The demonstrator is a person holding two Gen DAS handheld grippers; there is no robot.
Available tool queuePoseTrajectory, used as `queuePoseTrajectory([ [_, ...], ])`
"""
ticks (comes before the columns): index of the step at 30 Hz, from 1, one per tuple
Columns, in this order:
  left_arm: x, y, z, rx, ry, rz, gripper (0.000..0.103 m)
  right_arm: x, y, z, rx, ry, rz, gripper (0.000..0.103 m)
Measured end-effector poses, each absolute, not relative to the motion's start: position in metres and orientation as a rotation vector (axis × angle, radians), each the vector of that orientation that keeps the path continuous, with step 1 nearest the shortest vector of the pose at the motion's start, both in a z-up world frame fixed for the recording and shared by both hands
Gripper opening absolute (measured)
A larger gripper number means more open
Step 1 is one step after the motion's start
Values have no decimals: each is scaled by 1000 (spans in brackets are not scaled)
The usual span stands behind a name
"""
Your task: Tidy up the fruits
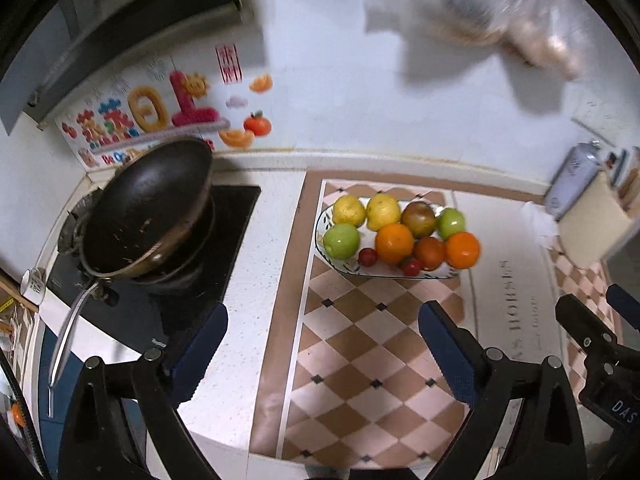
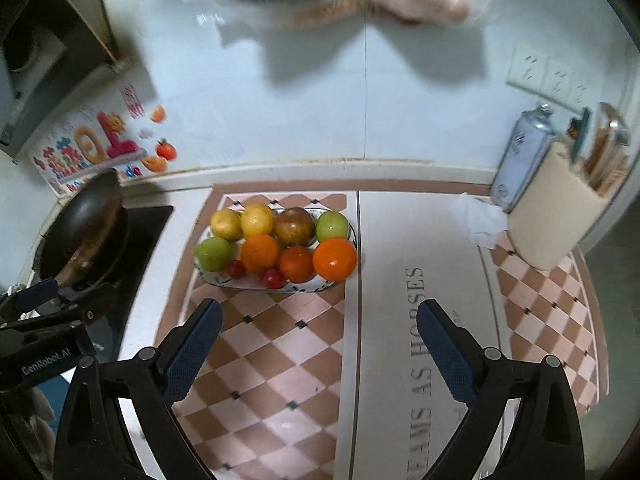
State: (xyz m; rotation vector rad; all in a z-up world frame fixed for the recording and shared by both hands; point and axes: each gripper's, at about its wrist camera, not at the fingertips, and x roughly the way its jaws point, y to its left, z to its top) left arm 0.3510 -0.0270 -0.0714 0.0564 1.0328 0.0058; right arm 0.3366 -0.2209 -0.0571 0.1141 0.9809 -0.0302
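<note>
at the far left a dark wok [image 2: 82, 228] sits tilted on a black stove [image 2: 138, 248]. beside it on the desk [image 2: 192, 200], a checked mat [image 2: 280, 344] carries the long plate [image 2: 296, 286] of fruit. its long axis runs left to right across the mat, parallel to the back wall. on it lie two rows: two lemons [image 2: 244, 222], a dark tomato [image 2: 295, 226] and a green apple [image 2: 332, 226] behind; another green apple [image 2: 214, 254], an orange [image 2: 260, 253], a red tomato [image 2: 297, 264] and a second orange [image 2: 335, 259] in front, with two small red fruits [image 2: 273, 278] at the near edge. the left hand-held gripper [image 1: 322, 326] and right hand-held gripper [image 2: 318, 320] both stand wide open above the mat, nothing between their jaws. at the right stand a spray can [image 2: 520, 160] and a utensil holder [image 2: 560, 216].
</note>
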Motion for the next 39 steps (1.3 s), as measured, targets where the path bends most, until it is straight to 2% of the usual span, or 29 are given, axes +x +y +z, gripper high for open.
queuePoseTrajectory([
  [9, 259, -12, -7, 50, 925, -61, 98, 217, -199, 22, 116, 865, -62, 101],
  [18, 189, -9, 25, 37, 873, -44, 98, 121, -202, 70, 112, 805, -52, 102],
  [26, 152, -19, 39, 66, 843, -23, 98, 89, -211, 86, 118, 787, -11, 102],
  [39, 146, -23, 42, 48, 834, -9, 98, 92, -220, 87, 116, 803, 8, 102],
])
